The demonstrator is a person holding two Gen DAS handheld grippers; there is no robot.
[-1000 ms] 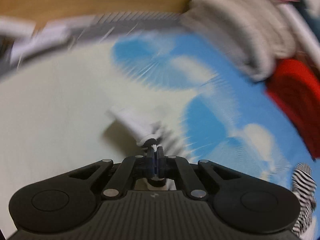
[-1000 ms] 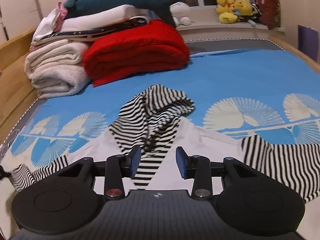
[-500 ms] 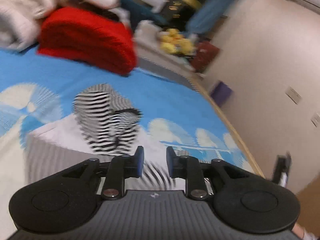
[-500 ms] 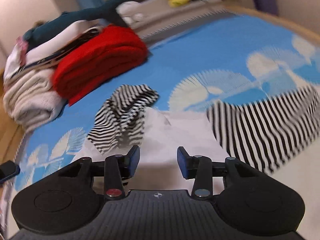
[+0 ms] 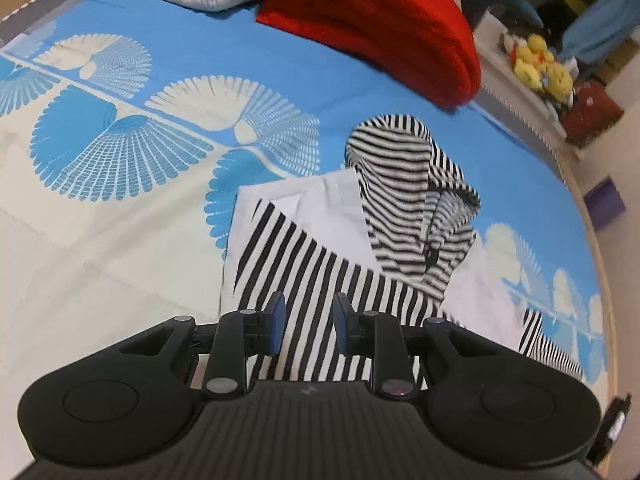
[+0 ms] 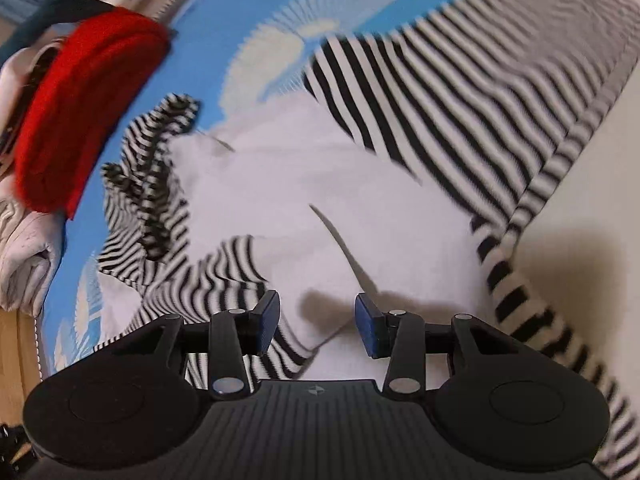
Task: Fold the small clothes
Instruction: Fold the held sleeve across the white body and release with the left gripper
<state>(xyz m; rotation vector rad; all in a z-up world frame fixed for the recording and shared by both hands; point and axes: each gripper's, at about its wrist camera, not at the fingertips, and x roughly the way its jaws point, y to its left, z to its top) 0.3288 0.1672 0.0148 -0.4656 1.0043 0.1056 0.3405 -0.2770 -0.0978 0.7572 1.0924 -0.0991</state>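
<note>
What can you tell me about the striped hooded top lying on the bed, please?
The hooded top is a small garment with a plain white body and black-and-white striped hood and sleeves, soft knit by the look. It lies flat on the blue fan-patterned bedspread. One striped sleeve is folded across the body; the other sleeve lies spread outward. The hood is crumpled. Both grippers, left and right, are open above it, gripping nothing.

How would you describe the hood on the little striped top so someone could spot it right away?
Start at the blue bedspread with white fan prints, and find the folded red blanket at its far end. Just in front lies a white top with striped sleeves. The hood is its crumpled end nearest the blanket, with much thinner black-and-white stripes than the sleeves.
</note>
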